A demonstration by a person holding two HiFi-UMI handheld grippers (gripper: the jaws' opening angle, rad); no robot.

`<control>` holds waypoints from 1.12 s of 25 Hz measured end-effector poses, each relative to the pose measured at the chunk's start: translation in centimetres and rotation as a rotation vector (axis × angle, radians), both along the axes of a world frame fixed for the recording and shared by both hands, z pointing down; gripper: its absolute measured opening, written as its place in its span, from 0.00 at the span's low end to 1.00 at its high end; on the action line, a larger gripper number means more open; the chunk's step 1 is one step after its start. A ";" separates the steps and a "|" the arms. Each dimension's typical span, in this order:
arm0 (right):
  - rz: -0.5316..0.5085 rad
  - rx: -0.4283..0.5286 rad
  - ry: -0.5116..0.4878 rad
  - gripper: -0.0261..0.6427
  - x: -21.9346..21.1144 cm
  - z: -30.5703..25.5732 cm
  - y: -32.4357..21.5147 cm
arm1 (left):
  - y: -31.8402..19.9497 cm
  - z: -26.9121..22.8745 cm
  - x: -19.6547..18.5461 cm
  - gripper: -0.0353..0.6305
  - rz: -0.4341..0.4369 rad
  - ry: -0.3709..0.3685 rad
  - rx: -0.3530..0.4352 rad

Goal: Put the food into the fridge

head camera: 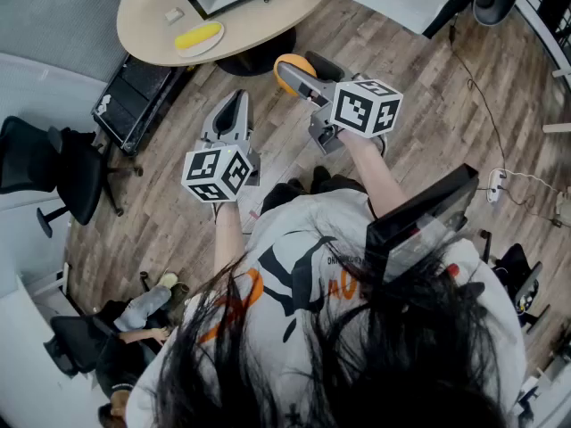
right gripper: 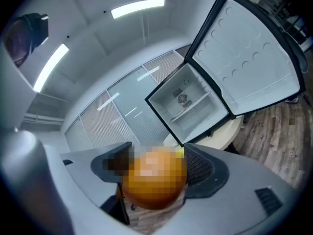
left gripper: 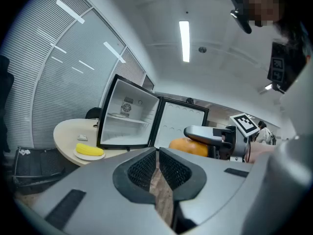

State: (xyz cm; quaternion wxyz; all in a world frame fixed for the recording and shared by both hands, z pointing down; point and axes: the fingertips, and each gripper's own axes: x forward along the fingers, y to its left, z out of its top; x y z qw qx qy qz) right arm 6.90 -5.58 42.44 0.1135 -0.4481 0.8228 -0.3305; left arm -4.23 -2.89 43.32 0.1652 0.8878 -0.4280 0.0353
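My right gripper (head camera: 300,74) is shut on an orange (head camera: 290,66), held in the air above the wooden floor. In the right gripper view the orange (right gripper: 154,180) fills the space between the pads. Ahead of it, the small fridge (right gripper: 188,104) stands open on the round table with its door (right gripper: 249,67) swung wide. My left gripper (head camera: 233,99) hangs beside the right one, shut with nothing in it (left gripper: 157,161). A yellow food item (left gripper: 89,150) lies on a white plate on the table (head camera: 143,25), left of the fridge (left gripper: 128,119).
A black crate (head camera: 134,101) sits on the floor under the table's edge. A black office chair (head camera: 53,172) stands at the left, and another person sits at lower left (head camera: 147,310). Cables and a power strip (head camera: 495,184) lie at the right.
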 end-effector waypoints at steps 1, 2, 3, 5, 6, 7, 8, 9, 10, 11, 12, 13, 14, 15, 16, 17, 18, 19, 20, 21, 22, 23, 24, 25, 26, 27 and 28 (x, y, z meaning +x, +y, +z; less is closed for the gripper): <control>0.003 0.000 -0.001 0.55 0.0 0.0 0.0 | 0.0 0.0 0.0 0.07 0.003 0.000 0.001; 0.007 0.000 -0.001 0.55 0.0 0.1 -0.1 | 0.0 0.0 0.0 0.07 0.007 -0.001 0.001; 0.012 0.000 0.000 0.55 0.1 0.0 -0.2 | -0.1 0.0 0.1 0.07 0.012 -0.001 0.002; 0.023 0.005 0.005 0.55 0.5 -0.1 -0.8 | -0.7 0.0 0.4 0.07 0.020 -0.002 0.005; 0.020 0.008 0.002 0.55 0.5 -0.1 -1.2 | -1.1 0.0 0.6 0.07 0.021 -0.001 0.007; 0.015 0.011 -0.006 0.55 0.5 -0.1 -1.5 | -1.3 0.0 0.7 0.07 0.021 0.000 0.009; 0.013 0.016 -0.016 0.55 0.5 -0.1 -1.7 | -1.5 0.0 0.8 0.07 0.021 -0.001 0.010; 0.012 0.019 -0.025 0.55 0.6 -0.1 -1.7 | -1.5 0.0 0.9 0.07 0.023 -0.002 0.011; 0.012 0.020 -0.027 0.55 0.7 -0.1 -1.6 | -1.5 0.1 1.1 0.07 0.027 -0.004 0.010; 0.012 0.018 -0.021 0.55 0.8 0.0 -1.6 | -1.5 0.1 1.3 0.07 0.030 -0.005 0.009; 0.010 0.017 -0.011 0.55 1.0 0.2 -1.8 | -1.6 0.2 1.5 0.07 0.031 -0.005 0.008; 0.007 0.015 -0.003 0.55 1.2 0.3 -2.0 | -1.9 0.3 1.7 0.07 0.031 -0.005 0.007; 0.001 0.012 0.001 0.55 1.3 0.5 -2.5 | -2.3 0.4 2.0 0.07 0.028 -0.005 0.007; -0.004 0.010 -0.001 0.55 1.5 0.6 -2.9 | -2.8 0.5 2.2 0.07 0.024 -0.005 0.008; -0.009 0.008 -0.003 0.55 1.7 0.7 -3.4 | -3.2 0.5 2.4 0.07 0.020 -0.005 0.010; -0.011 0.007 -0.004 0.55 2.0 0.8 -3.7 | -3.7 0.5 2.7 0.07 0.018 -0.004 0.012; -0.012 0.005 -0.002 0.55 2.3 1.0 -4.0 | -4.0 0.5 3.0 0.07 0.018 -0.002 0.013; -0.012 0.003 0.000 0.55 2.6 1.0 -4.3 | -4.2 0.5 3.4 0.07 0.018 0.002 0.014; -0.013 0.001 0.001 0.55 2.9 1.1 -4.5 | -4.5 0.5 3.7 0.07 0.018 0.005 0.014; -0.015 -0.001 0.000 0.55 3.1 1.2 -4.8 | -4.7 0.5 4.0 0.07 0.016 0.008 0.014; -0.018 -0.002 -0.003 0.55 3.4 1.2 -5.0 | -4.9 0.5 4.3 0.07 0.014 0.009 0.014; -0.021 -0.002 -0.007 0.55 3.6 1.3 -5.4 | -5.1 0.6 4.6 0.07 0.011 0.008 0.014; -0.024 -0.002 -0.013 0.55 3.9 1.3 -5.7 | -5.3 0.6 4.9 0.07 0.009 0.006 0.014; -0.028 -0.002 -0.018 0.55 4.2 1.4 -6.1 | -5.6 0.7 5.3 0.07 0.006 0.002 0.015; -0.033 -0.002 -0.023 0.55 4.4 1.4 -6.5 | -5.8 0.8 5.6 0.07 0.003 -0.004 0.016; -0.039 -0.003 -0.028 0.55 4.6 1.6 -6.8 | -6.0 0.9 5.8 0.07 -0.001 -0.011 0.015; -0.045 -0.004 -0.033 0.55 4.7 1.7 -7.0 | -6.0 1.0 6.0 0.07 -0.006 -0.018 0.014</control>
